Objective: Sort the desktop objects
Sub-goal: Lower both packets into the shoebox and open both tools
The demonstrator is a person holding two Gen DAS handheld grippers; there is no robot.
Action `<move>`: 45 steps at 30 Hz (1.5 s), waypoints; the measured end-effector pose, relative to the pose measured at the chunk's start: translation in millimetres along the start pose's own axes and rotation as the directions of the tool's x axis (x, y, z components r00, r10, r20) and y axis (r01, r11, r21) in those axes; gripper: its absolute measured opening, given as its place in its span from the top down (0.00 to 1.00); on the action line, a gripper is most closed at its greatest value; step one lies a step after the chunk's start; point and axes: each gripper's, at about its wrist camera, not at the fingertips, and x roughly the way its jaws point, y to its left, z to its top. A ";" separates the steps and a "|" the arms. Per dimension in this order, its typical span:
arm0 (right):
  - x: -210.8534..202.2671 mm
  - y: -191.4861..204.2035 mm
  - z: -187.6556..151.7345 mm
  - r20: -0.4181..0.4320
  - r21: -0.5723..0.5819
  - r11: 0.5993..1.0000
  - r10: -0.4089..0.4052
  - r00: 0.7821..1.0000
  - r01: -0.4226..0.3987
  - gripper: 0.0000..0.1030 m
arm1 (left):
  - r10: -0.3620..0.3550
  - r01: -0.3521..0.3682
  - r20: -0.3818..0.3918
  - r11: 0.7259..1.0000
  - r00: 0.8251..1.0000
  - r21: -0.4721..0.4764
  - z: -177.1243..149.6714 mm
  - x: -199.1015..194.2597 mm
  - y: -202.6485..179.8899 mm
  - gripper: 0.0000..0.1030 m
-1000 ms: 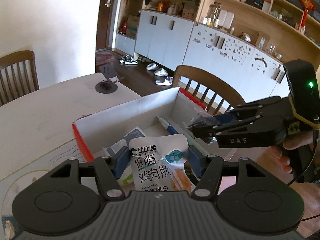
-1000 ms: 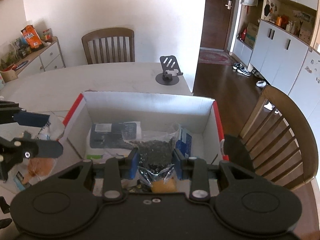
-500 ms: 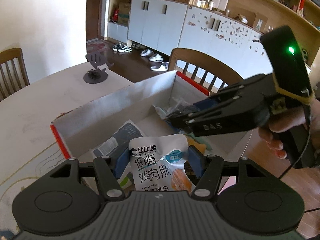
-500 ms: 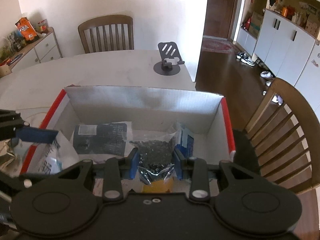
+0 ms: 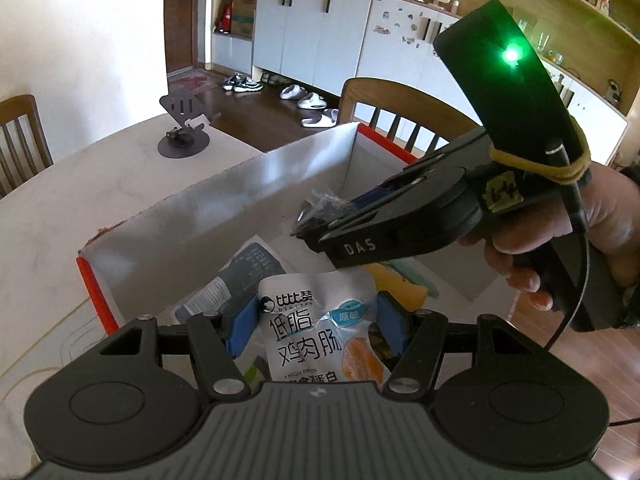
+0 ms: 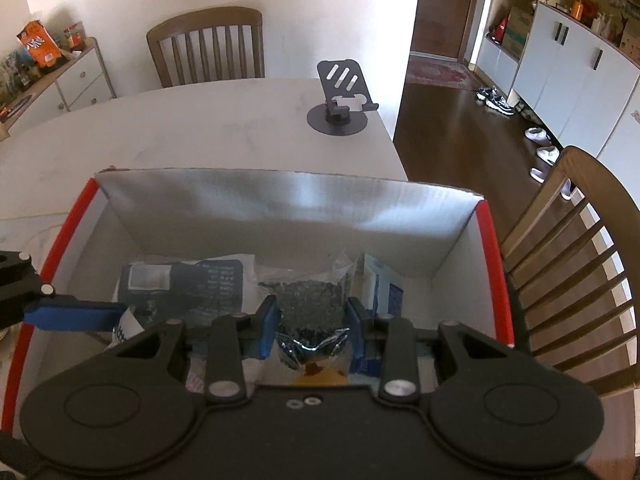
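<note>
My left gripper [image 5: 316, 324] is shut on a white chicken-breast snack pouch [image 5: 320, 332] and holds it over the near edge of the red-rimmed cardboard box [image 5: 224, 196]. My right gripper [image 6: 312, 322] is shut on a clear bag of dark seeds [image 6: 308, 300] above the box [image 6: 288, 200]. It also shows in the left wrist view [image 5: 312, 220], reaching in from the right over the box. A dark printed packet [image 6: 188, 284] and a blue-and-white packet [image 6: 380, 288] lie in the box.
The box sits on a white table [image 6: 200, 120] near its right edge. A black phone stand [image 6: 340, 96] stands beyond the box. Wooden chairs stand at the far side [image 6: 208, 44] and right [image 6: 576, 260]. A left fingertip [image 6: 76, 314] pokes in at left.
Both grippers have moved forward over the box with their packets. The right gripper now reaches further in over the box's middle.
</note>
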 end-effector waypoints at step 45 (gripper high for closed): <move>23.5 -3.8 2.5 -0.077 0.007 1.000 -0.013 0.997 0.013 0.49 | 0.000 -0.002 -0.064 1.000 0.998 -0.027 -9.5 11.4 0.2 0.27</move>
